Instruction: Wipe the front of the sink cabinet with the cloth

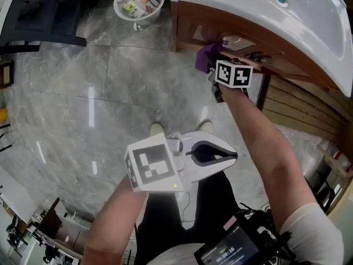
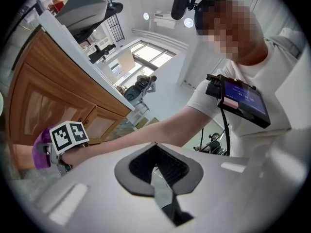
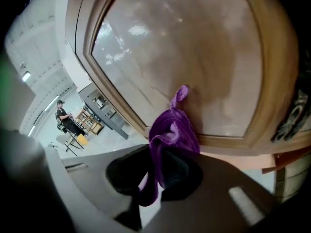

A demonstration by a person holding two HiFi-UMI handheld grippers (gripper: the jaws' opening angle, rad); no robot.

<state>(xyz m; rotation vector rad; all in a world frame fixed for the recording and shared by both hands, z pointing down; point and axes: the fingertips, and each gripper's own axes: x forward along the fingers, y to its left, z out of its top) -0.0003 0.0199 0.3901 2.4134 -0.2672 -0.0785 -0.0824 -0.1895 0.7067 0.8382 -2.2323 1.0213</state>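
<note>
- Right gripper [image 3: 155, 178] is clamped on the purple cloth [image 3: 171, 130], whose bunched end is pressed against the cabinet door panel [image 3: 204, 62] below the sink [image 1: 259, 15].
- Left gripper [image 1: 223, 154] hangs nearer the person, jaws together and empty.
- Cloth looks soft, light and floppy, so a bunched grip suits it.
- Raised door frame [image 3: 243, 140] and the sink's rim bound each stroke. Open floor [image 1: 83, 93] lies left.

- My cloth [image 3: 171, 132] is purple and bunched. It is pinched between the jaws of my right gripper [image 3: 154, 178], and its crumpled top, one twisted tip sticking up, sits against the sink cabinet front [image 3: 194, 57].
- The sink cabinet front is glossy brown wood with a framed, recessed door panel.
</note>
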